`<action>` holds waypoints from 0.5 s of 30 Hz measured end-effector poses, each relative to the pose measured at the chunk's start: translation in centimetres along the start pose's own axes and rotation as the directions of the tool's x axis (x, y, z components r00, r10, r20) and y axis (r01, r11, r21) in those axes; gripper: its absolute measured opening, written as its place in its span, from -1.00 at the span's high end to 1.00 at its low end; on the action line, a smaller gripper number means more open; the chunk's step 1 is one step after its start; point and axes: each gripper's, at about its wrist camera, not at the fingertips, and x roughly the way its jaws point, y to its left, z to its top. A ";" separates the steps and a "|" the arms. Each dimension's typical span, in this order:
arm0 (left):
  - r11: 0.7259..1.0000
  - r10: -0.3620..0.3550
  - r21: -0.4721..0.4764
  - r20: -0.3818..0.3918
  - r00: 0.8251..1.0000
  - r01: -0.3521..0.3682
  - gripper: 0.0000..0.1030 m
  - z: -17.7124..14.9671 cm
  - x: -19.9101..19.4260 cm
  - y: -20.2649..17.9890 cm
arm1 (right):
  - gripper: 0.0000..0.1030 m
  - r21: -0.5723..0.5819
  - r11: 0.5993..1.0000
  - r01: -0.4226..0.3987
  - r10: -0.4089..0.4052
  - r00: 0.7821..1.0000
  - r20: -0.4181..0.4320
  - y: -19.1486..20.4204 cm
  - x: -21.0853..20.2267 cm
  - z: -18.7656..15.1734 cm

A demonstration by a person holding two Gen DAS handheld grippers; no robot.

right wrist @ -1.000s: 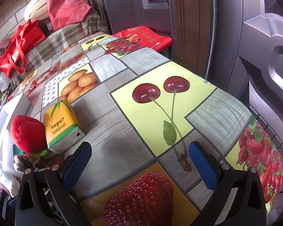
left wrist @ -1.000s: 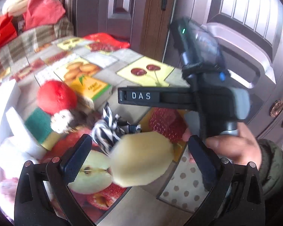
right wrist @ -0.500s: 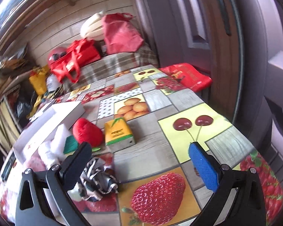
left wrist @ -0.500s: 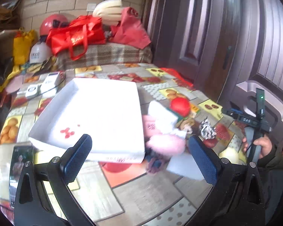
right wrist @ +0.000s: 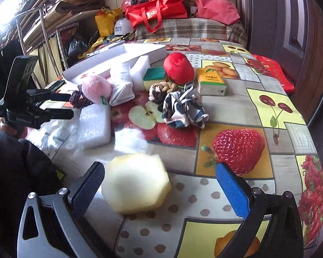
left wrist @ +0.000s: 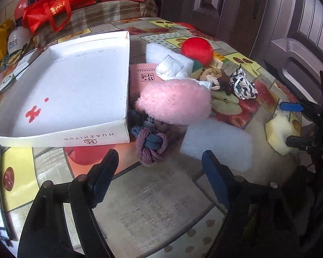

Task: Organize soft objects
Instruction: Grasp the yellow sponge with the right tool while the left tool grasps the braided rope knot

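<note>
My left gripper has just been narrowing its jaws, and there's nothing between them, only bare table. It's tipped downward over the fruit-print tablecloth. Just past the tips sits a purple-and-blue knotted rope ball, with a flat white foam slab beside it to the right, its long side running across my left view.

My right gripper has jaws spread wide, also angled down. A pale yellow hexagonal sponge lies flat on the cloth between them, right up against the left finger, too blurry to tell if it's actually touching. The blue-padded finger is clearly apart from it, so no grip.

Further out, a fluffy pink oval plush lies with its long axis across the left view, sitting between the rope ball and a rolled white sock bundle. To its left is the open shallow white cardboard box, empty inside except for red marks. Behind the pile there's a round red plush ball, and a crumpled black-and-white patterned cloth lies near the middle of the table.
</note>
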 end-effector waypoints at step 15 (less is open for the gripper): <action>0.998 -0.045 0.040 0.032 0.998 0.043 -0.45 -0.5 -2.1 -3.2 | -1.00 -0.035 0.999 -0.040 0.040 0.999 -0.009 1.6 1.6 0.0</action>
